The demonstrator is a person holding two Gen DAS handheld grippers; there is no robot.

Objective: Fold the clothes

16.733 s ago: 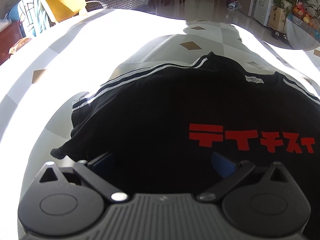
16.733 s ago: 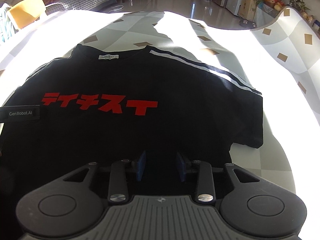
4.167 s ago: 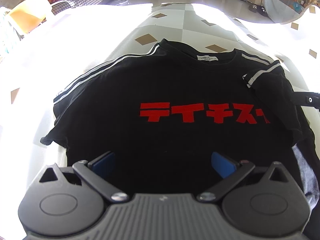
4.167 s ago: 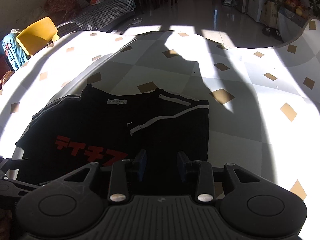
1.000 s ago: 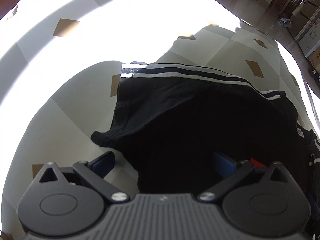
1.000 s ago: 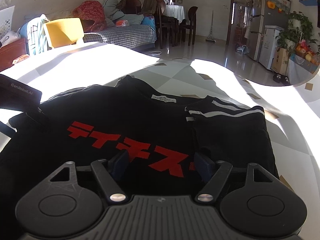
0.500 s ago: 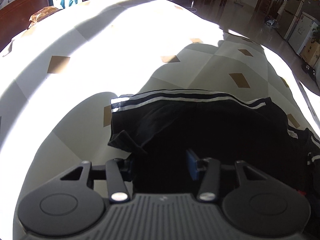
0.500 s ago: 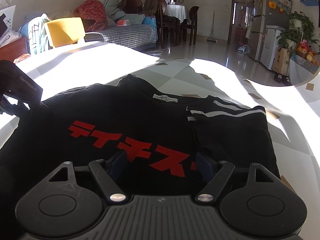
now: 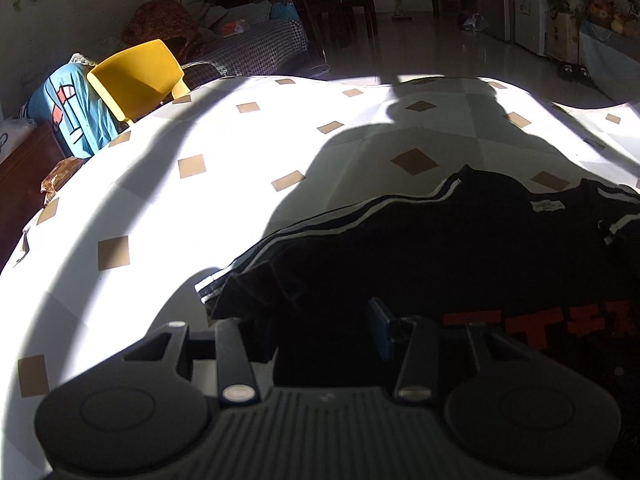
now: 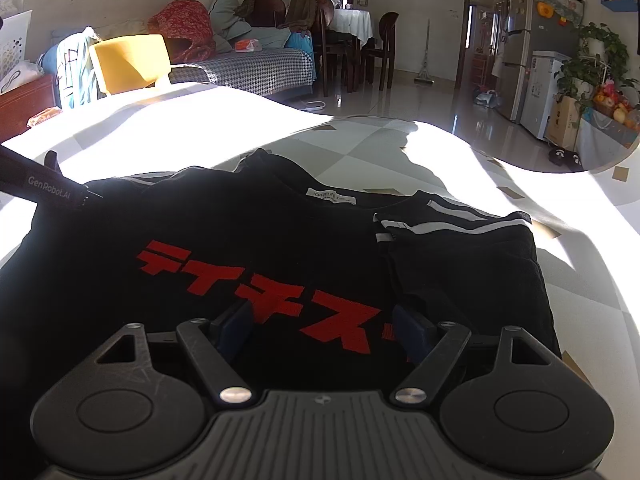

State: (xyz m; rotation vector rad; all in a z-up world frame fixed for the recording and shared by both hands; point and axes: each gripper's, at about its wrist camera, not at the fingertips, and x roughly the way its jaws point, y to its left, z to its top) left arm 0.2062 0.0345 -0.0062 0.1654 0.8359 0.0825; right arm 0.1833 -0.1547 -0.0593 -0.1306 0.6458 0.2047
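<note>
Two grippers in play. We hold the left gripper (image 9: 320, 330) low centre in the left wrist view, its jaws pinched on the bunched sleeve (image 9: 256, 284) of the black T-shirt (image 9: 460, 248), dark fabric filling the gap between them. Striped sleeve edge sits just above and left of the fingers. Right gripper (image 10: 322, 326) sits low centre in the right wrist view, jaws spread wide over the shirt's red lettering (image 10: 256, 284), nothing pinched that we can see. Shirt lies across the white table (image 9: 200, 200) with tan diamonds, the far sleeve folded inward at the right of the right wrist view. Neck label (image 10: 330, 197) is mid frame. Yellow chair (image 9: 138, 76) stands upper left, beyond the table edge.
</note>
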